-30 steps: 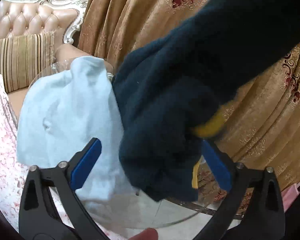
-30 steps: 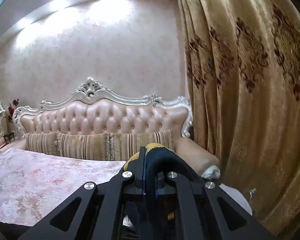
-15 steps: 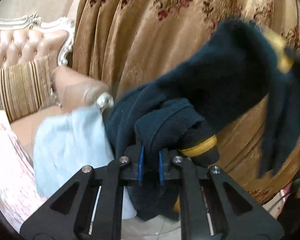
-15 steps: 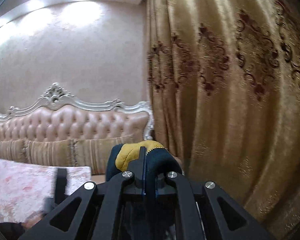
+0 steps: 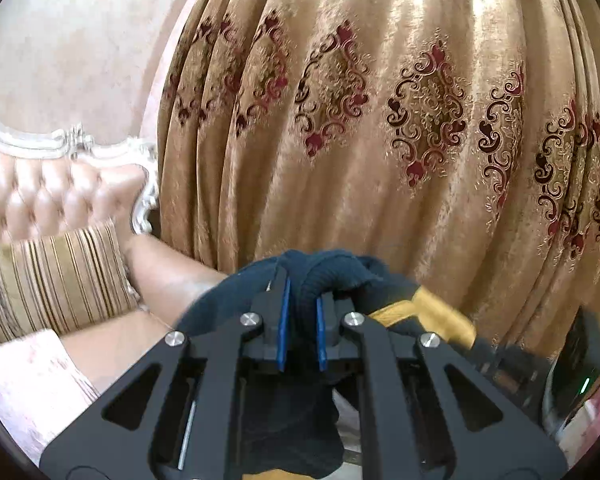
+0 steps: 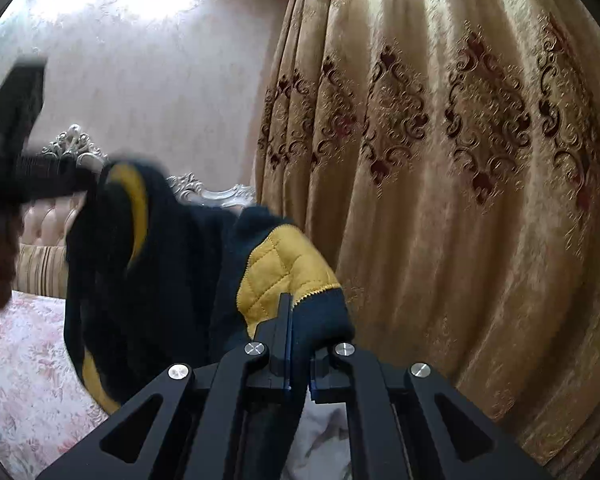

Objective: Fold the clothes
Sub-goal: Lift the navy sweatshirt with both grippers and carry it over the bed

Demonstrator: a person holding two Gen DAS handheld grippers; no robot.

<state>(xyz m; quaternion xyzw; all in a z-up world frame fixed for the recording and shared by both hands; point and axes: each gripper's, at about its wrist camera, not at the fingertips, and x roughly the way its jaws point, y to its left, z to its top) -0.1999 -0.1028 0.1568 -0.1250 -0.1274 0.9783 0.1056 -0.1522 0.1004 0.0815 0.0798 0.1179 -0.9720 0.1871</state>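
Much of the dark navy garment with mustard-yellow quilted lining (image 6: 188, 280) was obscured: its lower part ran out of sight beneath both tool bodies, and in the right wrist view its far end was motion-blurred where the left gripper (image 5: 300, 320) — seen there only as a dark smear at the frame's left edge — held it. In the left wrist view the left gripper's blue-padded fingers (image 5: 283, 320) were clamped on a bunched navy fold. The right gripper (image 6: 298, 344) was likewise closed on the navy edge beside the yellow lining. The garment hung aloft between them, before the gold patterned curtain (image 6: 460, 160) and above the pink floral bedspread (image 6: 24, 360).
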